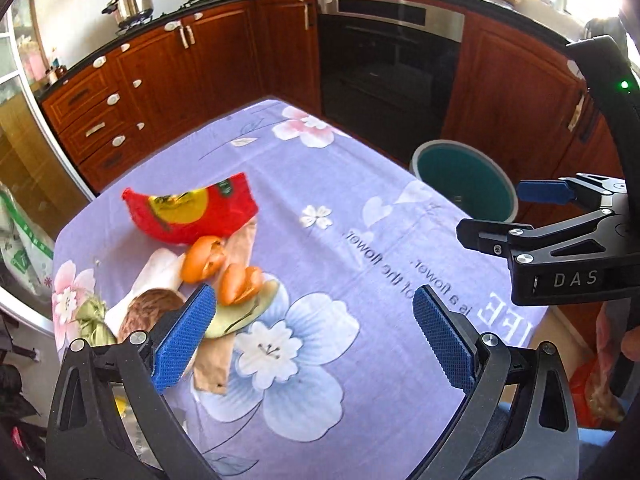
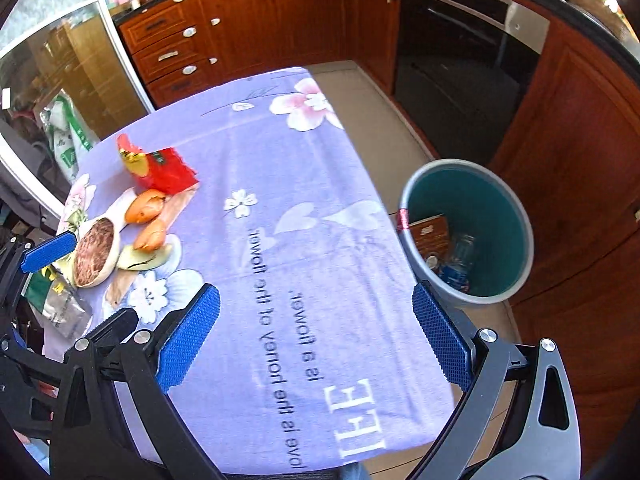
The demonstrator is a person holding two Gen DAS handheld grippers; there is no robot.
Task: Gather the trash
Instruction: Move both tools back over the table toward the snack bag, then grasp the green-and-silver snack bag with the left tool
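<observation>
Trash lies in a pile at the left of the purple flowered tablecloth [image 1: 340, 208]: a red snack bag [image 1: 192, 210], orange peels [image 1: 204, 260], a brown coconut-like shell [image 1: 150, 308] and brown paper [image 1: 212, 364]. My left gripper [image 1: 314, 340] is open and empty, just right of the pile. My right gripper [image 2: 316, 336] is open and empty over the cloth's near part; it also shows at the right edge of the left wrist view [image 1: 504, 216]. The same pile shows in the right wrist view: bag [image 2: 160, 168], peels [image 2: 146, 208], shell [image 2: 94, 252].
A grey bin with a teal inside [image 2: 468, 232] stands on the floor right of the table and holds a brown box and a bottle; it also shows in the left wrist view [image 1: 468, 180]. Wooden cabinets [image 1: 180, 76] and an oven [image 1: 384, 68] lie beyond. A foil packet [image 2: 60, 304] lies at the table's left edge.
</observation>
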